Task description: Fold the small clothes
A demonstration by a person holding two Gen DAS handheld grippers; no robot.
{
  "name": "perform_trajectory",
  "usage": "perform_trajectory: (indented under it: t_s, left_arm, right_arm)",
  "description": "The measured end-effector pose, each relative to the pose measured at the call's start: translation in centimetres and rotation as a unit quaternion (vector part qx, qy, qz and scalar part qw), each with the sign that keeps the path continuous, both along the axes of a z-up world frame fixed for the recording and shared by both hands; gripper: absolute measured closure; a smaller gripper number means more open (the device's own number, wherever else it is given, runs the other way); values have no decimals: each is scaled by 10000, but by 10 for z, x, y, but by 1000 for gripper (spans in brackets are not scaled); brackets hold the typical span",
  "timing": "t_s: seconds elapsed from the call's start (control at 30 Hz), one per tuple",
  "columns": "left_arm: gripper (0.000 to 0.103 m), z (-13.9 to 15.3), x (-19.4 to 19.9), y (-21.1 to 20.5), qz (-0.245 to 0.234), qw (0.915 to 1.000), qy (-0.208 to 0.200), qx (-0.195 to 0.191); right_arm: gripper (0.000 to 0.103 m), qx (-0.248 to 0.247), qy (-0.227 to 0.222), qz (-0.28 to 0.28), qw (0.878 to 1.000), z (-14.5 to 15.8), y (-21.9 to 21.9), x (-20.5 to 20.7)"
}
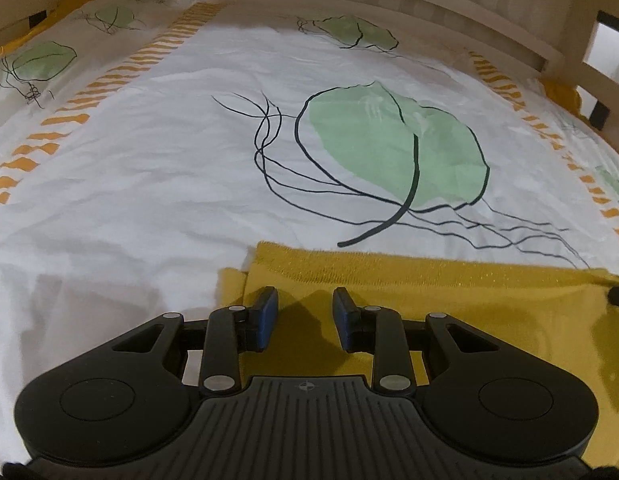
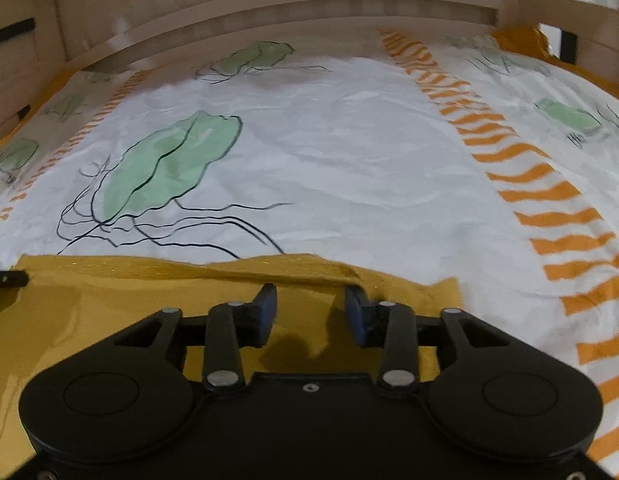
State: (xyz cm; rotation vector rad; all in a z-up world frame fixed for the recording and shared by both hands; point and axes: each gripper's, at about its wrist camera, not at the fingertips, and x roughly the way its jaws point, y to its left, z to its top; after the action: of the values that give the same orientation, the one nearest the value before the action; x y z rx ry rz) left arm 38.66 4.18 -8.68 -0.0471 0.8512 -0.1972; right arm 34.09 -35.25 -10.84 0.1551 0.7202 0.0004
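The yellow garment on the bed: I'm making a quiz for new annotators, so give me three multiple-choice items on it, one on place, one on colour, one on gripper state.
1. Where does the yellow garment lie?
A. on the white bedspread
B. on the wooden rail
C. on the floor

2. What colour are the bedspread's stripes?
A. blue
B. orange
C. red

3. How does the left gripper stand?
A. shut on the cloth
B. open above the cloth
C. out of view

Key: 1 A, the spread surrounds it; 2 B, orange bands cross the white; 3 B, a clear gap shows between the pads.

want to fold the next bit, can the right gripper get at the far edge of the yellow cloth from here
Probably yes: the right gripper hangs open above the yellow cloth, and its far edge lies bare on the bedsheet just ahead.
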Motion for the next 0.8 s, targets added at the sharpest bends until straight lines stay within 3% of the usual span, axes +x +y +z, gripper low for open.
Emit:
perform_trajectory:
  t_s: [0.1,0.4,0.6,0.8]
  left_arm:
    - [74,2,-5,3,24,10000,18,14]
    - [74,4,-18,13,100,9998,147,58]
    - [73,7,-6,16,320,9991,236,164]
    - [73,15,-26,23,408,9989,215,-119]
  right_arm:
    - [48,104,38,-154,9998,-1,-12,-5]
    - [49,717,171,-473,9962,1,-38,-9]
    - [45,467,380,-870,9944,6,-47,20]
    - [45,724,170,-593,9955,11,-53,-8]
